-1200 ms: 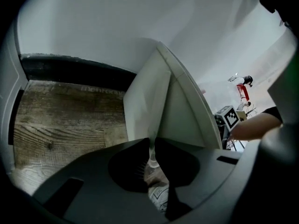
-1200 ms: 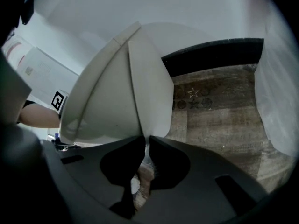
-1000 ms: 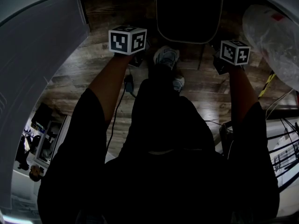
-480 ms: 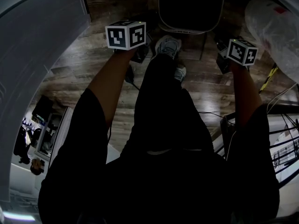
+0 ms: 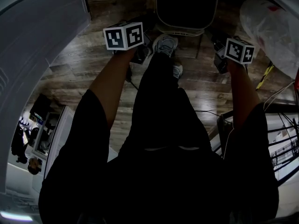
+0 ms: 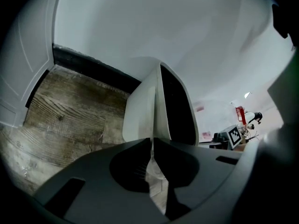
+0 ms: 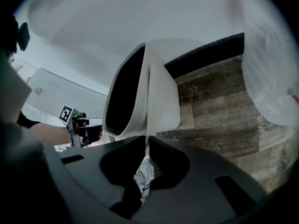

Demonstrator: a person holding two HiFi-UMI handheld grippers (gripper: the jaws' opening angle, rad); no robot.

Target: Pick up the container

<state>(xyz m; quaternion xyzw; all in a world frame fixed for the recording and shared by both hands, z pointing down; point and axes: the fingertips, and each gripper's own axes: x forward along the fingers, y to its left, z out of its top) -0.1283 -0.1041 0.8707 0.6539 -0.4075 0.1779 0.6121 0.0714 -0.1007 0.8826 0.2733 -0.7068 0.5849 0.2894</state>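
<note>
A white container (image 5: 181,31) with a dark inside stands at the top of the head view, just beyond my feet. My left gripper (image 5: 148,42) is at its left rim and my right gripper (image 5: 216,49) at its right rim. In the left gripper view the thin white rim of the container (image 6: 141,107) runs between the jaws of the left gripper (image 6: 153,143), which are closing on it. The right gripper view shows the container (image 7: 161,101) edge-on, with the right gripper (image 7: 146,141) shut on its rim.
A clear plastic bag (image 5: 271,29) bulges at the right, close to the right gripper. A white wall (image 5: 37,55) with a black baseboard (image 6: 93,66) lies to the left. My shoe (image 5: 166,45) rests on the wooden floor (image 5: 93,64). A black wire rack (image 5: 282,139) stands at lower right.
Both grippers have moved forward to the container's sides. The left marker cube has turned slightly.
</note>
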